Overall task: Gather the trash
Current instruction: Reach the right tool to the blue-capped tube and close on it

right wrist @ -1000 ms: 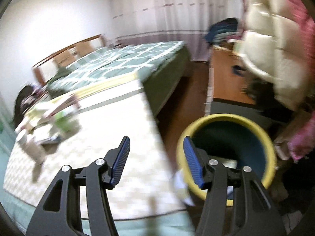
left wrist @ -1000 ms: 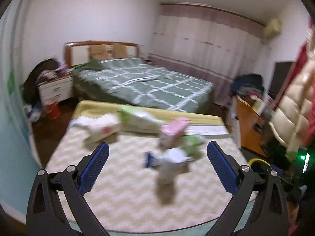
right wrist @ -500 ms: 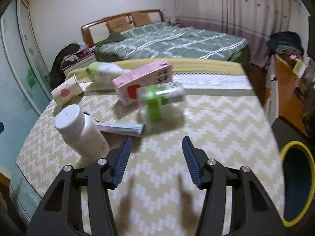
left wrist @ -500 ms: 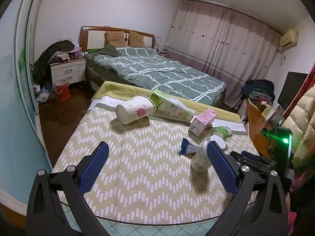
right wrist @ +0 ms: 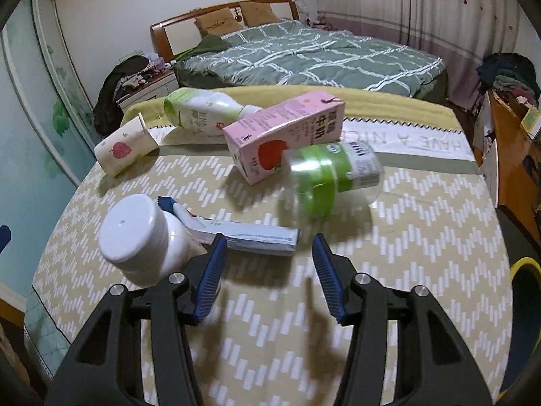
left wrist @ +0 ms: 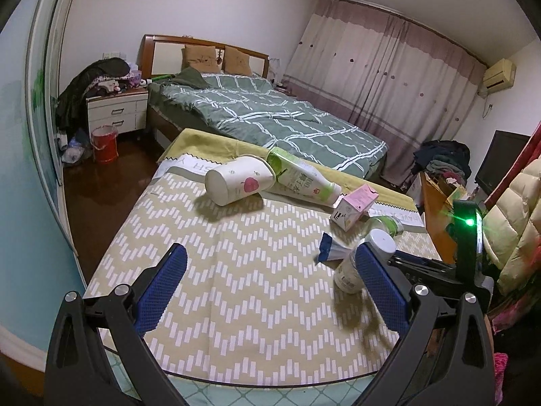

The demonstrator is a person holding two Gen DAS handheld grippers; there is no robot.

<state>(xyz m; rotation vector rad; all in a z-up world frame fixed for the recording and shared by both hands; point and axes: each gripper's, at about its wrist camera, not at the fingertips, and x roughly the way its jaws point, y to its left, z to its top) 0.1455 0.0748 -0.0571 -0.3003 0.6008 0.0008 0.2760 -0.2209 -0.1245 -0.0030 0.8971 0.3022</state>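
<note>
Both tongs gape empty above the table (right wrist: 422,203), the right gripper (right wrist: 267,270) just short of a flattened blue tube (right wrist: 243,233) beside a white bottle (right wrist: 145,240), green-banded jar (right wrist: 331,176) and pink carton (right wrist: 287,135) beyond, the left gripper (left wrist: 270,284) farther back.

A bedroom is being shown under dim indoor light. A bed (left wrist: 270,118) with a green checked cover and a wooden headboard (left wrist: 203,44) is being set against the white back wall (left wrist: 189,3). A white nightstand (left wrist: 116,113) is being buried under clothes beside it, and a red bucket (left wrist: 104,142) is being kept on the dark wooden floor (left wrist: 101,196) below. Long pinkish curtains (left wrist: 382,81) are being hung along the side wall, with an air conditioner (left wrist: 499,74) mounted near the ceiling. A patterned cloth is being spread over the desk (left wrist: 236,270).
</note>
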